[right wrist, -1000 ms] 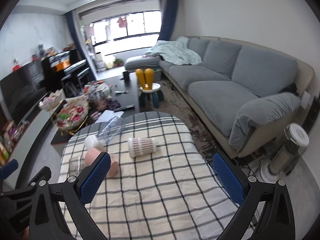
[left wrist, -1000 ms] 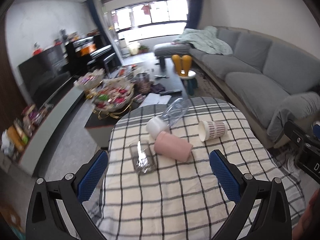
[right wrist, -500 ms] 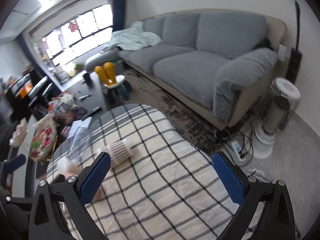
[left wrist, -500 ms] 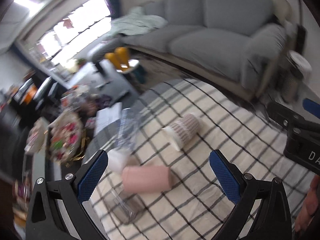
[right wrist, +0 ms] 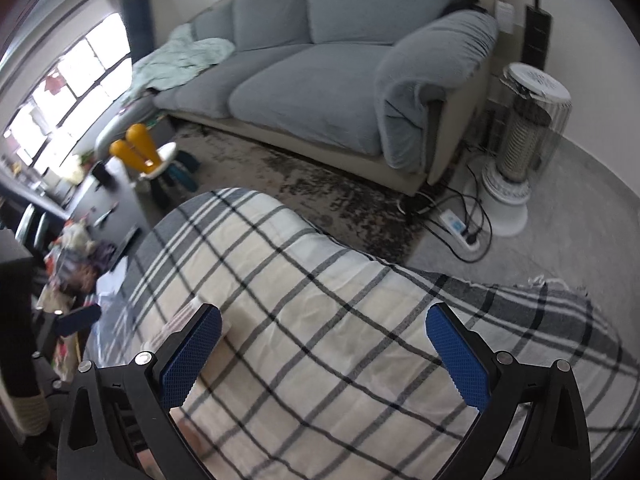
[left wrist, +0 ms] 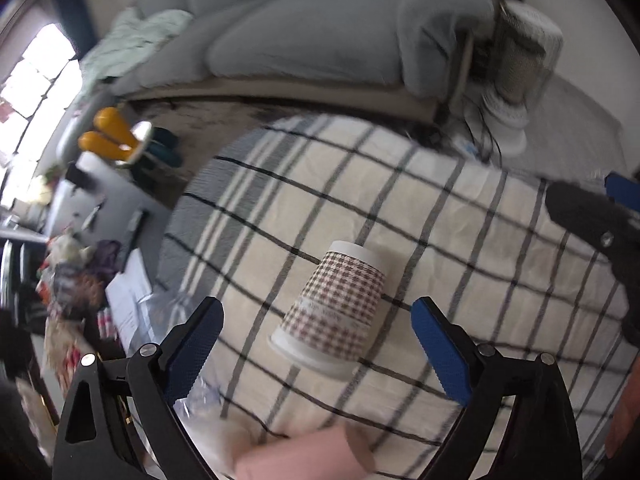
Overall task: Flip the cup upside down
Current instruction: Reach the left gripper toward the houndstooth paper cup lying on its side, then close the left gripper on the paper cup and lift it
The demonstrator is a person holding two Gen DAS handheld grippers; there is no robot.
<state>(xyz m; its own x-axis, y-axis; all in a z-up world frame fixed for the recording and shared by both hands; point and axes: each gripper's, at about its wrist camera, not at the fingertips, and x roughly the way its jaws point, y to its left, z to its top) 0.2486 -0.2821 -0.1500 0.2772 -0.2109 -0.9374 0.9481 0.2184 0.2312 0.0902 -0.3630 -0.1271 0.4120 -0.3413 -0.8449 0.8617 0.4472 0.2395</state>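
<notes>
Checked paper cup (left wrist: 338, 312) lying on its side on the plaid tablecloth (left wrist: 460, 240), wide rim toward the camera, narrow base pointing away toward the sofa (left wrist: 320, 28). Sitting between the spread blue pads of the left gripper (left wrist: 317, 350), touching neither pad. Pink cup (left wrist: 304, 456) lying just below it at the frame's lower edge, blurred, with crumpled clear plastic (left wrist: 200, 396) showing beside the left pad. Right gripper (right wrist: 324, 354) hovering over bare tablecloth (right wrist: 340, 340), jaws wide apart and holding nothing; only a sliver of the checked cup (right wrist: 182, 320) peeking out behind its left pad. Grey sofa (right wrist: 320, 80) standing beyond the table, a white heater (right wrist: 524, 148) near its armrest with cables trailing on the floor, a stool with yellow ears (right wrist: 140, 152) off to the left.
</notes>
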